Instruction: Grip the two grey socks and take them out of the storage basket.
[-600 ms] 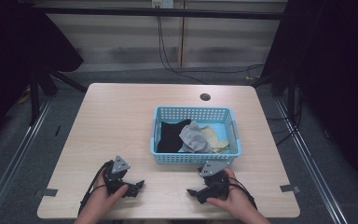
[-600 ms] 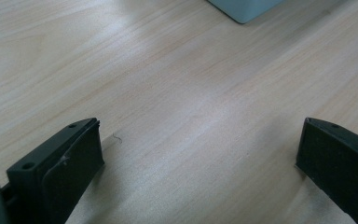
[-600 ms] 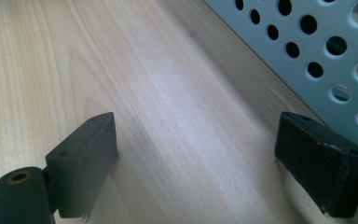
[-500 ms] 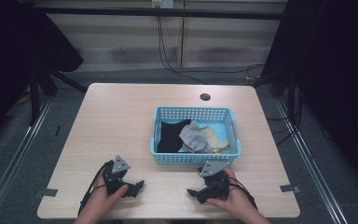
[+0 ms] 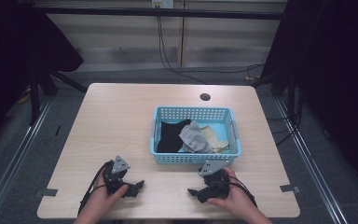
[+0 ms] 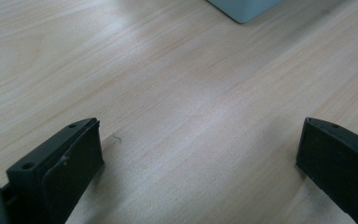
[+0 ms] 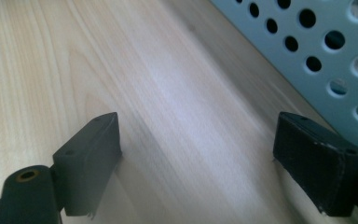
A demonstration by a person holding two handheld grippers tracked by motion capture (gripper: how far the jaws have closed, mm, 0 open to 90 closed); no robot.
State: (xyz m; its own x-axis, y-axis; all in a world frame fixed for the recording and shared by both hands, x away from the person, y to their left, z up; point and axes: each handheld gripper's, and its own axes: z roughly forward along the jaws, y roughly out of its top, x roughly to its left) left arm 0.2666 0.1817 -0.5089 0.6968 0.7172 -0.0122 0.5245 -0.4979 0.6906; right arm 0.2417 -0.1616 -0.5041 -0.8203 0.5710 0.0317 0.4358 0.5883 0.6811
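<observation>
Stillness at the lower frame since a moment ago: left gripper (image 5: 137, 186) and right gripper (image 5: 193, 192) parked on the pale wooden table (image 5: 116, 121), jaws spread, empty. Perforated light-blue plastic basket (image 5: 193, 158) of crumpled cloths (black, grey, cream) at centre-right, untouched. Open tabletop at left; near edge close below.

Both hands low at the near edge, forearms entering from below. Left tool (image 5: 137, 186) gripped in the left hand (image 5: 103, 198), jaws spread wide, empty. Right tool (image 5: 193, 192) in the right hand (image 5: 233, 198), jaws likewise wide apart, tips turned inward.
</observation>
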